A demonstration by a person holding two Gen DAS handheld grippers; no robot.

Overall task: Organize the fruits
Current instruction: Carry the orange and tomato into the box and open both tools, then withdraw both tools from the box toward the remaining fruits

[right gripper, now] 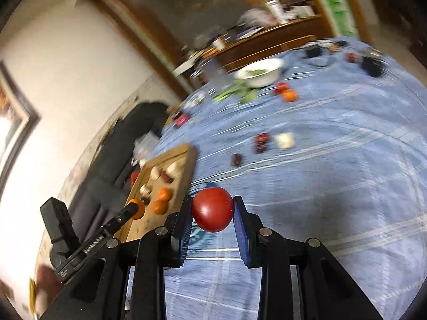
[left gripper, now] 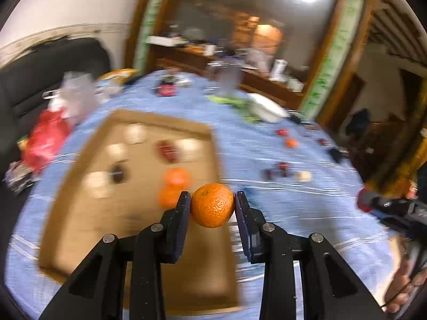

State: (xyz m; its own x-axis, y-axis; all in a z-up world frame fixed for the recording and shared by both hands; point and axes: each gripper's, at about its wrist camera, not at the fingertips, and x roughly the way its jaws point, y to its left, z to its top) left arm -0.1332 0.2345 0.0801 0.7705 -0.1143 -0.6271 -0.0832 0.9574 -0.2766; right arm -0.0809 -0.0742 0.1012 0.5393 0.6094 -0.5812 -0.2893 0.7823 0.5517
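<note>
My left gripper (left gripper: 212, 200) is shut on an orange tangerine (left gripper: 212, 204), held above the near right side of a cardboard tray (left gripper: 80, 213). Two more tangerines (left gripper: 174, 185) and some dark red fruit (left gripper: 167, 151) lie in the tray. My right gripper (right gripper: 212, 204) is shut on a red tomato-like fruit (right gripper: 212, 209) above the blue tablecloth (right gripper: 333, 186), to the right of the cardboard tray (right gripper: 189, 165). The left gripper with its tangerine (right gripper: 137, 208) shows at the left of the right wrist view. Everything beyond the fingers is motion-blurred.
Loose fruit lies on the cloth: a tangerine (left gripper: 291, 142), several dark red pieces (left gripper: 277, 172) and a pale piece (left gripper: 303, 176). A white bowl of greens (right gripper: 260, 72) stands farther back. Red and clear plastic bags (left gripper: 46, 138) sit at the table's left edge beside a dark sofa (left gripper: 40, 74).
</note>
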